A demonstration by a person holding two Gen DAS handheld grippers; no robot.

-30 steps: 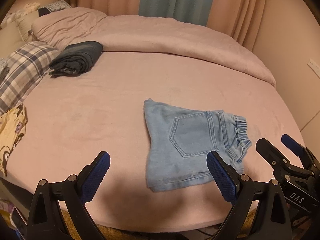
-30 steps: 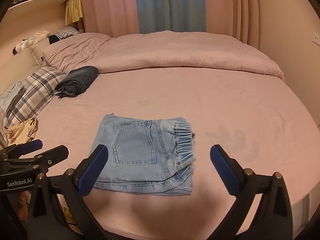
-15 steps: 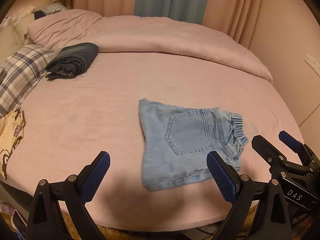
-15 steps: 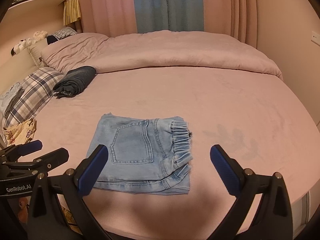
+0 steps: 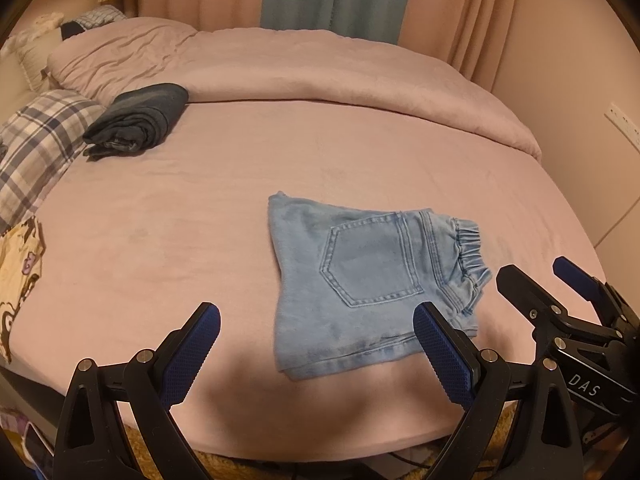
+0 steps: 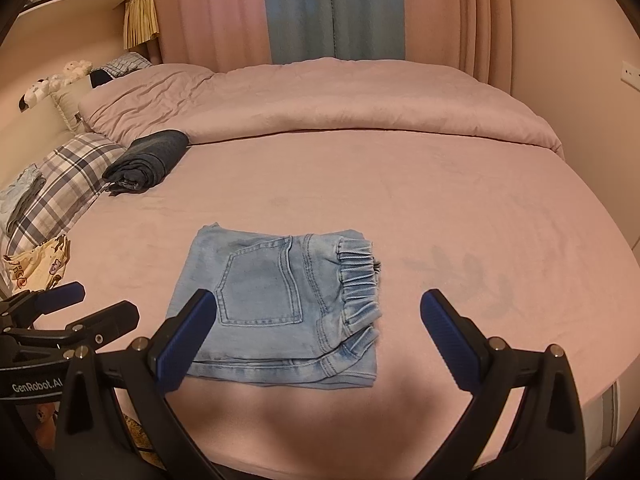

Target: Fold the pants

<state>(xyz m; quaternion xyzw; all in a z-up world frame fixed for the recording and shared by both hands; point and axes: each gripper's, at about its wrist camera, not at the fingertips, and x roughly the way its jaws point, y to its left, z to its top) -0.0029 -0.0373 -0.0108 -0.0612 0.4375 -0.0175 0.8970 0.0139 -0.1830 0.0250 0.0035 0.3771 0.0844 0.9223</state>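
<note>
Light blue denim pants lie folded into a small rectangle on the pink bed, back pocket up, elastic waistband to the right; they also show in the right wrist view. My left gripper is open and empty, held back over the bed's near edge, left of the pants. My right gripper is open and empty, held back in front of the pants. The right gripper also shows at the left wrist view's right edge, and the left gripper at the right wrist view's left edge.
A folded dark garment lies at the back left by a plaid pillow. A rolled pink duvet spans the back. A yellow patterned cloth is at the left edge. Curtains hang behind.
Both grippers have drawn back slightly from the pants and stayed open. The folded pants have not moved on the bed.
</note>
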